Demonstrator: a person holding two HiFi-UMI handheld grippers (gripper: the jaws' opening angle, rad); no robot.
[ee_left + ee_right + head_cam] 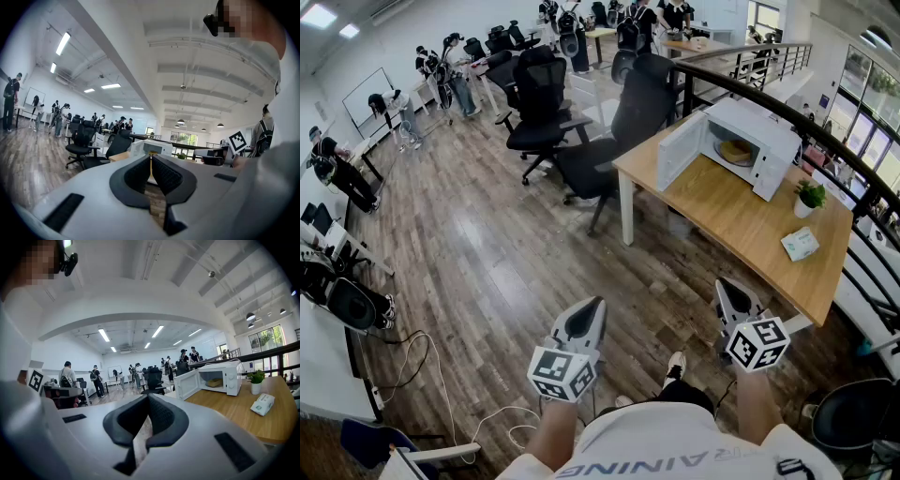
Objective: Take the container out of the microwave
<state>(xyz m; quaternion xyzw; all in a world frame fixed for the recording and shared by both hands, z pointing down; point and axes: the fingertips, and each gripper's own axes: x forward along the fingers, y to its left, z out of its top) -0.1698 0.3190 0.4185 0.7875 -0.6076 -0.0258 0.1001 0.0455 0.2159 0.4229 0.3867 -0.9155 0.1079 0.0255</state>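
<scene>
A white microwave [748,142] stands at the far end of a wooden table [741,230] with its door [679,150] swung open to the left. Inside sits a yellowish container [734,151]. The right gripper view shows the microwave [220,376] and the container [215,382] far ahead on the right. In the left gripper view the microwave [151,147] is small and distant. My left gripper [592,306] and right gripper [724,287] are held low near the person's body, well short of the table. Both are shut with nothing in them, as the left gripper [150,158] and right gripper [148,397] show.
A small potted plant [809,197] and a tissue pack [800,244] sit on the table's right side. Black office chairs [617,131] stand by the table's far-left corner. A dark railing [825,131] runs behind the table. People stand at the room's far end.
</scene>
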